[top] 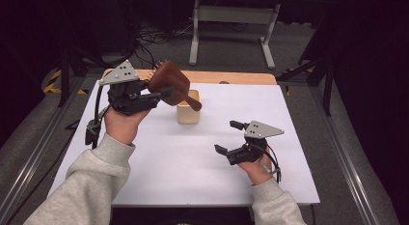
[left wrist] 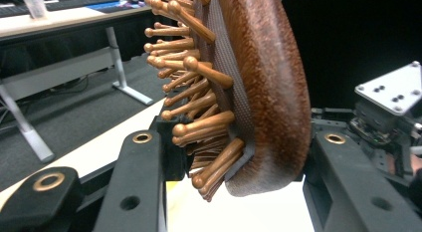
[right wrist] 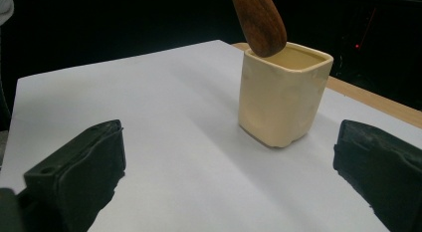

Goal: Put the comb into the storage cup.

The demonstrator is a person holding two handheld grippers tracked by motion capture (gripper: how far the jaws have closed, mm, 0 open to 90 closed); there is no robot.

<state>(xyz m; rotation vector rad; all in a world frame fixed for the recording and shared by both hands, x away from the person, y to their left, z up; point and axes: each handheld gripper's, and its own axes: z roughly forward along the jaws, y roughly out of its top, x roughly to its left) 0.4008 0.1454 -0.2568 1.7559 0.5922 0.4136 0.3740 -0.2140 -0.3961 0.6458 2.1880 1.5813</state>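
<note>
A brown wooden hairbrush (top: 170,83) with wooden pins (left wrist: 199,100) is held up over the table, my left gripper (top: 159,92) shut on its head. Its handle (right wrist: 259,20) slants down to the rim of a cream square cup (top: 188,108) that stands upright on the white tabletop (top: 183,157). The handle's tip is just above the cup's (right wrist: 281,95) opening. My right gripper (top: 228,136) rests low near the table's right front, jaws wide open and empty, pointing at the cup from a short way off.
A wooden strip (top: 231,77) runs along the table's far edge. Beyond it, a grey desk frame (top: 231,22) stands on dark carpet with cables (top: 149,39). White table surface lies open in front and to the left of the cup.
</note>
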